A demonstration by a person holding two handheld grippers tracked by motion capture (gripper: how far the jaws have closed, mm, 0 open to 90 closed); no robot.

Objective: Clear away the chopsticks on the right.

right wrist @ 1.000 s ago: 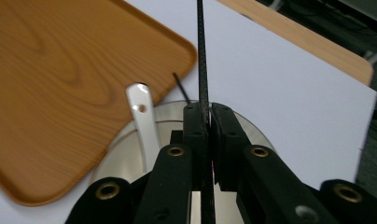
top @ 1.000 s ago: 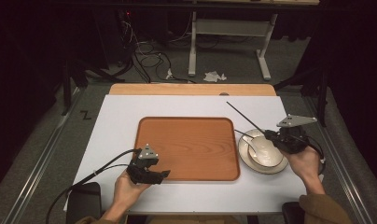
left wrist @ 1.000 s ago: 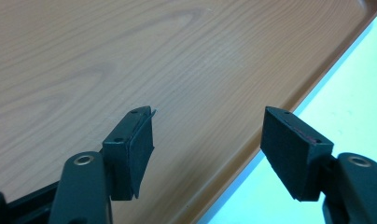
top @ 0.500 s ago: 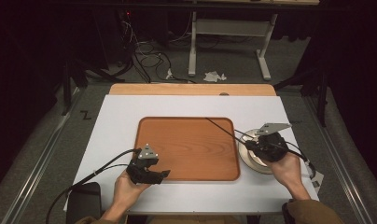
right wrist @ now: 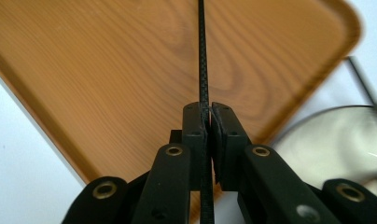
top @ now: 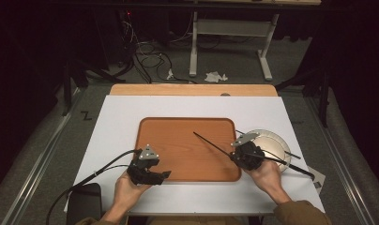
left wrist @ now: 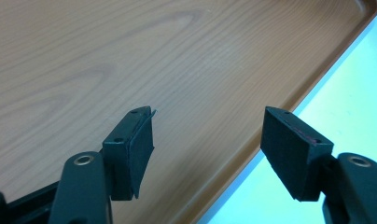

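A brown wooden tray (top: 178, 140) lies in the middle of the white table. My right gripper (top: 235, 157) hovers over the tray's right edge, shut on a thin black chopstick (top: 208, 143) that points out across the tray. In the right gripper view the chopstick (right wrist: 203, 51) runs straight up from between the closed jaws of the right gripper (right wrist: 209, 112) over the tray (right wrist: 107, 70). A white plate (top: 274, 140) sits just right of the tray with a second thin black stick (top: 284, 153) across it. My left gripper (top: 162, 176) stands open at the tray's near left edge. The left gripper (left wrist: 207, 126) holds nothing above the tray (left wrist: 130, 56).
A flat black pad (top: 82, 204) lies at the table's near left corner, with the left cable trailing past it. A wooden strip (top: 192, 90) borders the far edge. A small paper tag (top: 319, 178) lies at the right. White tabletop (left wrist: 354, 93) shows beside the tray.
My right gripper has carried the chopstick leftward from above the plate to the tray's right edge. The left gripper has stayed where it was.
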